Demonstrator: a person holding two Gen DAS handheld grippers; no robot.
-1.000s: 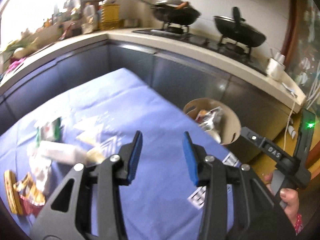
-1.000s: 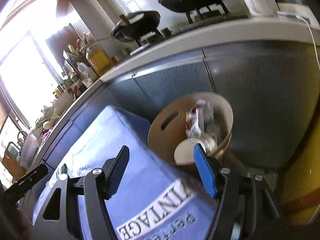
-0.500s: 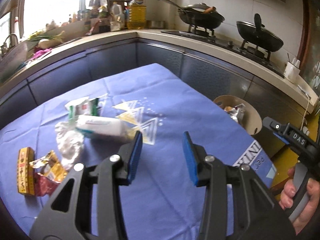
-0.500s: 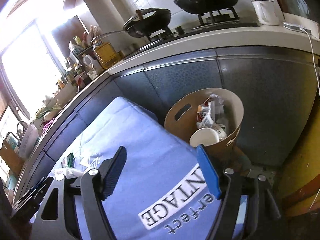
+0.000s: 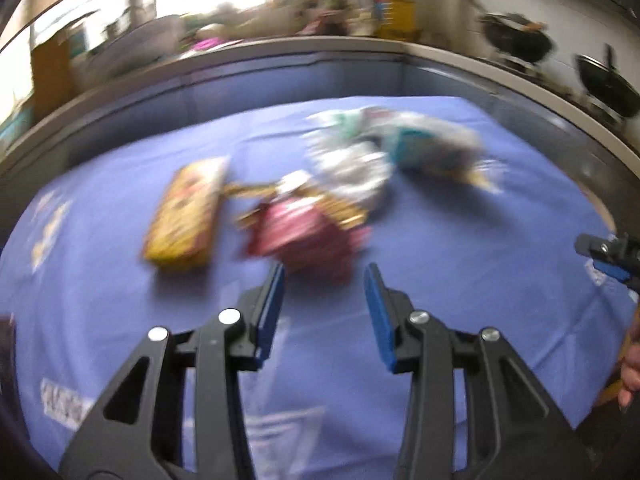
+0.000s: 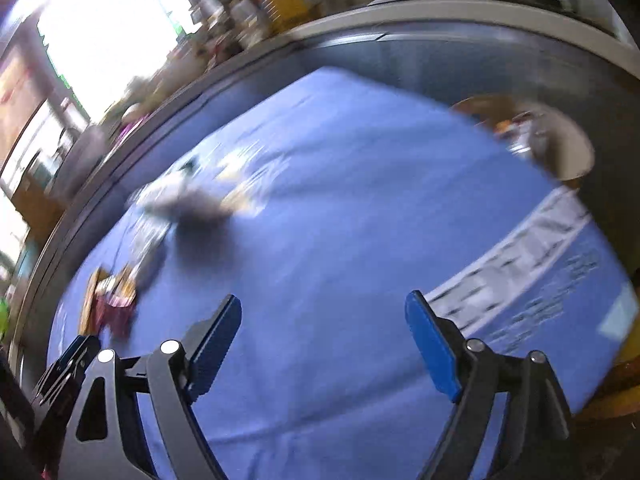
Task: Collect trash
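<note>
Both views are motion-blurred. In the left wrist view my left gripper (image 5: pixel 324 280) is open and empty, just short of a crumpled red wrapper (image 5: pixel 304 236). A yellow snack box (image 5: pixel 184 216) lies to its left, a silver foil wrapper (image 5: pixel 348 168) and a white-teal packet (image 5: pixel 432 144) behind it. In the right wrist view my right gripper (image 6: pixel 324 320) is open and empty above the blue tablecloth (image 6: pixel 340 208). The trash pile (image 6: pixel 160 208) lies far left there. The tan trash bin (image 6: pixel 560 140) holding wrappers stands beyond the table's right edge.
A grey cabinet front and pale counter (image 5: pixel 280 48) curve around the table's far side. Black pans (image 5: pixel 604 84) sit on the stove at right. Bottles and jars (image 6: pixel 256 4) crowd the counter by the bright window. The right gripper's tip (image 5: pixel 608 256) shows at right in the left wrist view.
Both grippers have swung left, away from the bin and toward the trash pile. The left gripper has come close to the red wrapper. Both stay open.
</note>
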